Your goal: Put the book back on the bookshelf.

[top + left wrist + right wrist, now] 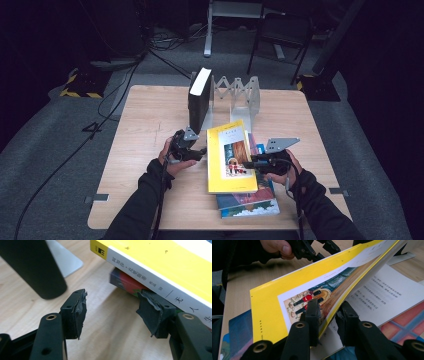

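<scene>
Black book (199, 102) stands in the rack (243, 95) (yellow book (230, 157) lies outside).

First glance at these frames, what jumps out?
The yellow book at the table's middle, lying on a blue book, its front cover pinched by the right hand-held gripper and lifted off the pages. Behind it, a black book stands upright in a metal book rack; the left hand-held gripper gapes at the yellow spine.

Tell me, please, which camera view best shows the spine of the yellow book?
The left gripper view: the yellow book's white spine with its printed characters runs across it close up. The high view shows mainly the front cover, the spine edge-on at most. The right gripper view shows the lifted cover and pages.
</scene>
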Motion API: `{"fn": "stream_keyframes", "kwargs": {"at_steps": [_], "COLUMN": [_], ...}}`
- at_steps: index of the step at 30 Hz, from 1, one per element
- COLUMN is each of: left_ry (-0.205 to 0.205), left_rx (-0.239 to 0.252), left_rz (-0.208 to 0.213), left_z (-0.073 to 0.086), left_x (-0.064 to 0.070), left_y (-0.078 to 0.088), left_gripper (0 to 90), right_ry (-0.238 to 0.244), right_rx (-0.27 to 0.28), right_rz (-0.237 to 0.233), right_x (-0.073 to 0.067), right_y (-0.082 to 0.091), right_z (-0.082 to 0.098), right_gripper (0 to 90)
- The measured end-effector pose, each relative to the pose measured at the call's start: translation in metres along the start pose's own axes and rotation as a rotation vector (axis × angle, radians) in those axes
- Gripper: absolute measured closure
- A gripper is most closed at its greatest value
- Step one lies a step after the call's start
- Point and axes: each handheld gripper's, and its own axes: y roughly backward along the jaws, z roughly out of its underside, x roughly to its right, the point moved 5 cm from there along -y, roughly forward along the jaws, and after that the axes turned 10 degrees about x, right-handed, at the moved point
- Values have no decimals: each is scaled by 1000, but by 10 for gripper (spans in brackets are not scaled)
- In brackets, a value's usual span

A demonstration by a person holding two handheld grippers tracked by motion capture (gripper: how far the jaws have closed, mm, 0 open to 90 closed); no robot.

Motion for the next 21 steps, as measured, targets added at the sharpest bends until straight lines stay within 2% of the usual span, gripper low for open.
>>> {"fn": "stream_keyframes", "kwargs": {"at_steps": [5, 7, 9, 15, 19, 20, 21], "left_ry": [-64, -65, -59, -16, 12, 14, 23], "left_rx": [-45, -55, -67, -49, -9, -6, 14], "left_rz": [35, 50, 63, 98, 150, 152, 181], "left_z": [5, 9, 12, 14, 9, 8, 4], "left_x": [11, 13, 14, 17, 26, 27, 29], "left_y": [13, 19, 23, 32, 38, 39, 40], "left_gripper": [387, 378, 374, 343, 318, 321, 318], "right_ry": [6, 5, 7, 18, 27, 30, 32], "right_rx": [-13, -20, -24, -23, -23, -22, -22], "right_rz": [5, 17, 20, 23, 23, 24, 24], "right_x": [-5, -5, -5, -5, -5, -5, -6], "right_y": [3, 2, 1, 1, 1, 1, 1], "right_z": [4, 6, 7, 8, 8, 8, 8], "right_gripper": [727, 727, 727, 726, 726, 726, 727]}}
